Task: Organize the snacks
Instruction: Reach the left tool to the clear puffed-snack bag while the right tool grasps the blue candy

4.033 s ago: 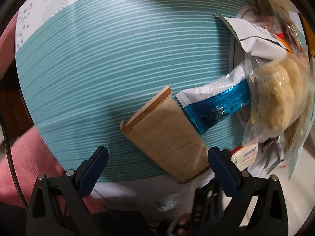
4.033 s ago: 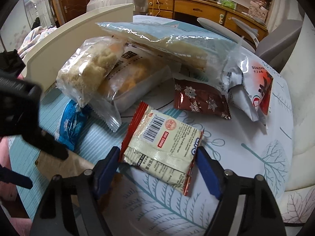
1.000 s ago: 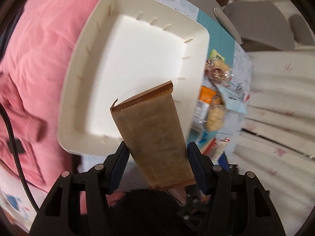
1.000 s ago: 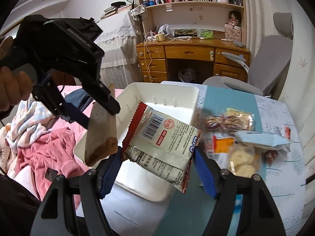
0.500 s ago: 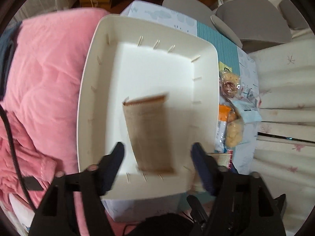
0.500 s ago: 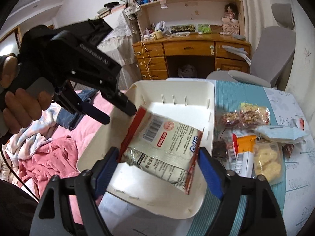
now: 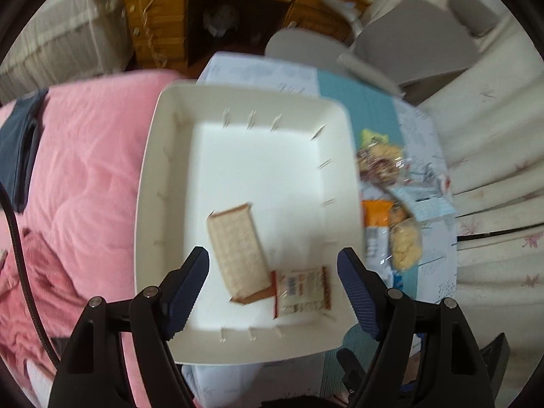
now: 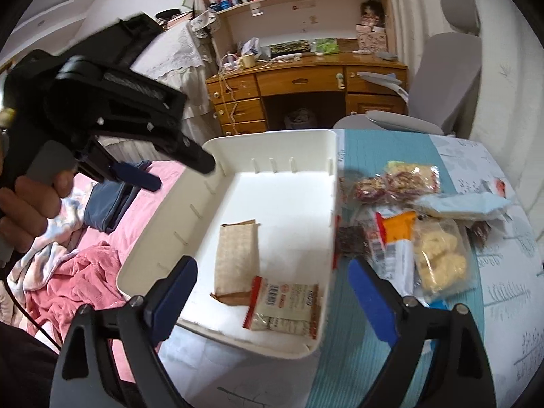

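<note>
A white tray (image 7: 251, 91) (image 8: 265, 135) holds two snacks near its front end. The brown paper packet (image 7: 238, 251) (image 8: 236, 261) lies flat, and a white packet with red edges (image 7: 301, 292) (image 8: 284, 307) rests beside it, overlapping its lower corner. My left gripper (image 7: 272, 292) hovers above them, open and empty; in the right wrist view the left gripper (image 8: 170, 170) hangs over the tray's left rim. My right gripper (image 8: 272, 292) stands over the tray's near end with its jaws opening and nothing pressed between the pads. Both packets lie loose below.
To the right of the tray, several snack bags are heaped on the teal and white tablecloth, among them a pale cookie bag (image 8: 438, 258) (image 7: 404, 244) and an orange packet (image 8: 397, 226). Pink bedding (image 7: 78, 170) lies left. A grey chair (image 8: 442, 78) and a wooden desk (image 8: 306, 81) stand behind.
Both packets left the grippers and now lie in the tray. Both grippers went from shut on a packet to open. The left gripper tipped down and drew back over the tray.
</note>
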A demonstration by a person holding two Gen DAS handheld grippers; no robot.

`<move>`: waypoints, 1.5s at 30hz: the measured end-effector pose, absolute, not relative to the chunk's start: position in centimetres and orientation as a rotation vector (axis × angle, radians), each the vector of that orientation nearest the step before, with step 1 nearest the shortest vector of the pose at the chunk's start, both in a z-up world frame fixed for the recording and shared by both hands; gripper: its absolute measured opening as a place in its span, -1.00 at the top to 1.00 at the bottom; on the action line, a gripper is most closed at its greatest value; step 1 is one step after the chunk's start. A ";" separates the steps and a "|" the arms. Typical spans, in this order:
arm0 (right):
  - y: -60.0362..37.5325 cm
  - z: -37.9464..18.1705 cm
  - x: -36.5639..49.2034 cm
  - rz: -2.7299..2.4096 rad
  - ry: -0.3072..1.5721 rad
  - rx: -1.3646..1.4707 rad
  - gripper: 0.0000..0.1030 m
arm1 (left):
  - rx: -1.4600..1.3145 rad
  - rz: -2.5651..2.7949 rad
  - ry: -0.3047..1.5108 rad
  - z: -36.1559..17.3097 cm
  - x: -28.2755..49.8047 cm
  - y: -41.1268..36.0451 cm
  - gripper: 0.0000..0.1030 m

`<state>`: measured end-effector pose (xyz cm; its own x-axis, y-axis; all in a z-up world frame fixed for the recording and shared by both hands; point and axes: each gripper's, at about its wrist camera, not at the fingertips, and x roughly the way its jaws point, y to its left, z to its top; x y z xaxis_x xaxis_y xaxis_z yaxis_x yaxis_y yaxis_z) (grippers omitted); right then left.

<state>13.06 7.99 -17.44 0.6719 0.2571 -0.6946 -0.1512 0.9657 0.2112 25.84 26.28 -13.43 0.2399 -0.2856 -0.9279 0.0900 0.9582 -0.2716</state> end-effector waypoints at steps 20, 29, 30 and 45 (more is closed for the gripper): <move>0.2 -18.9 8.8 0.034 0.800 0.089 -0.77 | -0.183 -0.450 1.274 -12.5 21.5 15.4 -0.50; -3.4 -20.3 9.3 0.033 0.859 0.050 -0.77 | -0.242 -0.424 1.355 -15.0 21.4 11.2 -0.59; -3.8 -20.6 9.4 0.040 0.866 0.049 -0.77 | -0.247 -0.418 1.367 -15.4 21.5 10.6 -0.60; -6.9 -24.7 12.5 0.171 0.999 0.025 -0.76 | -0.219 -0.313 1.489 -20.6 23.6 4.1 -0.74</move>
<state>12.54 -6.86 -24.68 0.5289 0.1545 -0.8345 -0.1317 0.9863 0.0992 23.58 4.07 -20.57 0.0529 -0.3367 -0.9401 0.0695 0.9404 -0.3329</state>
